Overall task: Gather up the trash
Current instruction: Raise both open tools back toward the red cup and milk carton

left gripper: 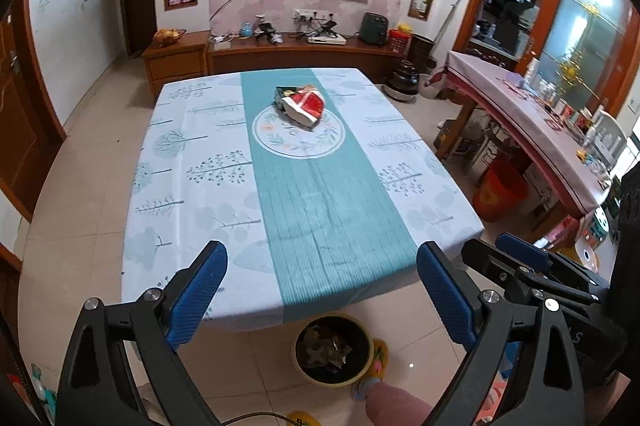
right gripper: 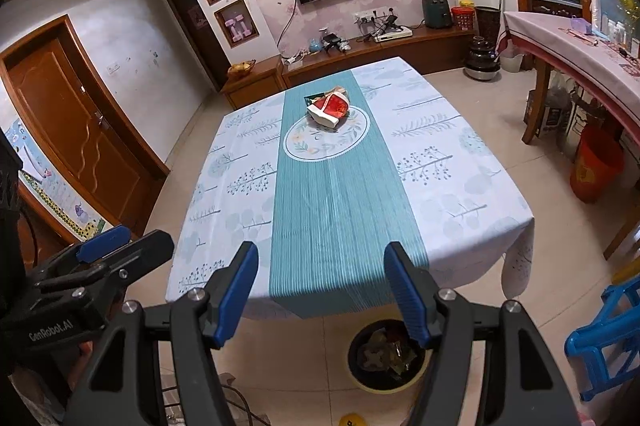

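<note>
Both claws hang empty with their jaws spread wide — my left gripper and my right gripper sit at the near edge of the table, above the floor. Nothing lies between the blue pads. On the floor below that edge stands the waste bin, already holding crumpled wrappers. What is left to collect, as I judge it, is the red snack bag in the middle of the tablecloth, with a green packet half hidden under it — well apart from both grippers. My worry is the reach: stretching that far, I could snag the loose cloth, or pinch only the red bag and leave the green packet behind. A crinkly bag may also slip from the pads over the floor, short of the bin.
</note>
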The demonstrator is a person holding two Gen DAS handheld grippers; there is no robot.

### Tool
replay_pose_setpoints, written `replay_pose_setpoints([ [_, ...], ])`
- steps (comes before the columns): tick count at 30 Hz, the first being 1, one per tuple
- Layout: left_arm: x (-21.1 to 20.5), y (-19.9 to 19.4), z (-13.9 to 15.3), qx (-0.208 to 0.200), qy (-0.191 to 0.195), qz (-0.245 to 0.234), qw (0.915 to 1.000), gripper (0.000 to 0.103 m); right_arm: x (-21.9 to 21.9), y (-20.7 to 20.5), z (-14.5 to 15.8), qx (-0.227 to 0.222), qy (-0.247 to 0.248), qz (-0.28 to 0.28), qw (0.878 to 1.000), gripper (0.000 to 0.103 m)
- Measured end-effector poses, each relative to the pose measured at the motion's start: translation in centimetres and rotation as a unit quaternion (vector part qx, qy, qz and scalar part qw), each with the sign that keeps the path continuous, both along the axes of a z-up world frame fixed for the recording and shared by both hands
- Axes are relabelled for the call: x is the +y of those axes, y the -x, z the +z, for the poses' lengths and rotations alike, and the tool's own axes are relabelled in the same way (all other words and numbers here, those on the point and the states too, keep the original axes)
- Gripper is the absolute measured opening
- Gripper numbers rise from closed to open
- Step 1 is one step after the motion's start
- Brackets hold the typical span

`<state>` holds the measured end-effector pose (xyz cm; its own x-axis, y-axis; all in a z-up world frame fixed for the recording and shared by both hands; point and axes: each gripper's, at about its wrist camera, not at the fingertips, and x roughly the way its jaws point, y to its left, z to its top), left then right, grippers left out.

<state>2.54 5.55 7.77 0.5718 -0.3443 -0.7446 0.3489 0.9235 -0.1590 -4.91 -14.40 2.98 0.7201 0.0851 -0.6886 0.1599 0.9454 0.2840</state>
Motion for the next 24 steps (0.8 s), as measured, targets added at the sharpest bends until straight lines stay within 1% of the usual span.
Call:
replay_pose_setpoints([
  [6,0.1,-3.9,-1.2,0.011,-0.01,0.046,0.9988,0.095,-0.9,-4.6,-1.0,0.007,-0.006,0.029,1.0,0.065],
  [10,-0.8,-7.7,-2.1,0.014,-0.025,0.092,0.9954,0.095,-2.1,-8.9,-1.8,0.015,-0.007,0.065,0.998,0.065],
  [11,-1.1,-8.7,-2.4,0.018,-0.027,0.103,0.9941,0.095,-2.6,-10.6,-2.2,0.021,-0.007,0.08,0.997,0.065],
  [14,-2.4,-12.4,-3.7,0.051,-0.025,0.138,0.9888,0.095,-3.9,-15.1,-3.1,0.042,-0.006,0.112,0.993,0.065],
  [17,-4.2,-16.1,-4.9,0.077,-0.025,0.162,0.9835,0.095,-5.5,-19.0,-3.6,0.054,-0.004,0.139,0.989,0.065],
  [24,-7.3,-23.8,-7.5,0.107,-0.042,0.225,0.9674,0.095,-9.8,-30.1,-5.6,0.079,-0.001,0.197,0.977,0.065],
])
